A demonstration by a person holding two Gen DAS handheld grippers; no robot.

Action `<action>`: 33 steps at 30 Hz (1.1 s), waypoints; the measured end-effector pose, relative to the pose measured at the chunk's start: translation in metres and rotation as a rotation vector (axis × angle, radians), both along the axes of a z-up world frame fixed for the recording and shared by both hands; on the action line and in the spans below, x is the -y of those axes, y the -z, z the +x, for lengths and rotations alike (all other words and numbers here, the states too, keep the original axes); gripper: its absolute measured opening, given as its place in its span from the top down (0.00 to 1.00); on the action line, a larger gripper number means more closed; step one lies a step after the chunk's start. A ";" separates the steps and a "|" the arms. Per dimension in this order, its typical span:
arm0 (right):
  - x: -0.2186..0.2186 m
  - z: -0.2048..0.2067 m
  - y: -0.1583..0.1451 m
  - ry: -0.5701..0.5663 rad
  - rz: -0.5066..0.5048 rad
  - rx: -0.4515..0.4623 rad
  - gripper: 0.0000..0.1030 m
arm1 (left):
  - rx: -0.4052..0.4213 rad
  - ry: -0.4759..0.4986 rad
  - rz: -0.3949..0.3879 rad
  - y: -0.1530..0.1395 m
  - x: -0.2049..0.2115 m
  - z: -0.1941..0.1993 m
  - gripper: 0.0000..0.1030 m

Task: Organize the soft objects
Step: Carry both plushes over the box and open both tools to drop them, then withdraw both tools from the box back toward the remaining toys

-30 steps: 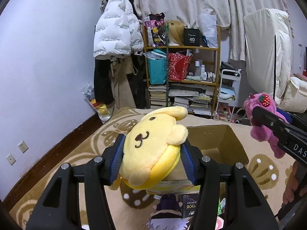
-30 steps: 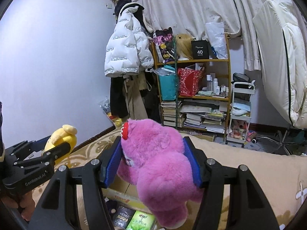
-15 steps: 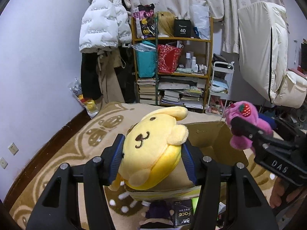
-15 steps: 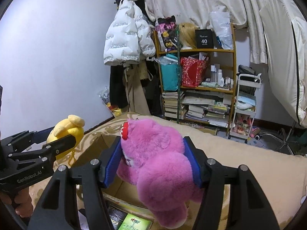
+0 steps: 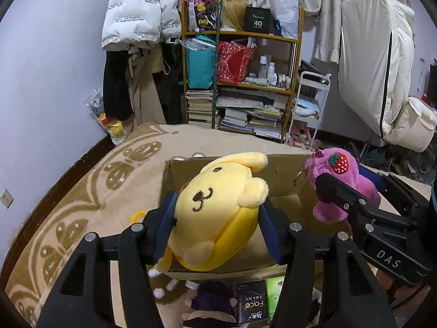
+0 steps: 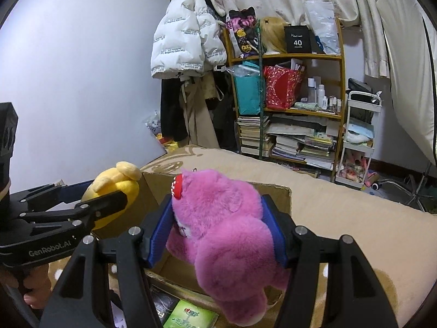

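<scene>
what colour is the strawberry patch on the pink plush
Red with white dots and a green leaf, on the pink plush; clearest in the left wrist view.

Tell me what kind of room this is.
Most likely a lived-in bedroom or spare room used for storage: a white puffer jacket hangs on the wall, a cluttered shelf holds books, bags and bottles, and a patterned beige rug covers the floor.

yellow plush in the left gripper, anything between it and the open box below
Nothing visible blocks it. The yellow plush, clamped in the left gripper, hangs over the open cardboard box. The pink plush in the right gripper hangs over the same opening, beside it, not underneath.
</scene>
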State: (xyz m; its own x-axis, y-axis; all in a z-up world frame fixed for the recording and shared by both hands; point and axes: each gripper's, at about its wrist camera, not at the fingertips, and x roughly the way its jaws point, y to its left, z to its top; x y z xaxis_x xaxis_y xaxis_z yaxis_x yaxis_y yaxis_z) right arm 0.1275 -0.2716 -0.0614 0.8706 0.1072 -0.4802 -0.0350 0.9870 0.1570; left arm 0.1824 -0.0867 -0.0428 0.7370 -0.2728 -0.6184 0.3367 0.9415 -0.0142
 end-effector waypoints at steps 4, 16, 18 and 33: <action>0.002 0.001 0.002 0.009 0.008 -0.002 0.34 | -0.009 0.011 0.017 0.005 0.006 0.003 0.44; 0.019 0.002 0.012 0.026 0.108 -0.001 0.15 | -0.068 -0.023 0.000 0.017 0.002 0.014 0.31; 0.019 -0.001 0.008 0.024 0.109 0.015 0.14 | -0.070 -0.031 0.004 0.017 0.000 0.014 0.24; 0.012 -0.025 -0.003 0.028 0.113 -0.044 0.00 | -0.116 -0.095 0.044 0.002 -0.027 -0.010 0.05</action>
State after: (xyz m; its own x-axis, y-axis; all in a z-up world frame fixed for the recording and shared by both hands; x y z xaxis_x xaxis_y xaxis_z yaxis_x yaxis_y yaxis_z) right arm 0.1024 -0.2838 -0.0584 0.8524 0.1390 -0.5041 0.0015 0.9634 0.2682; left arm 0.1723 -0.0596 -0.0450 0.6811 -0.1758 -0.7108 0.2445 0.9696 -0.0055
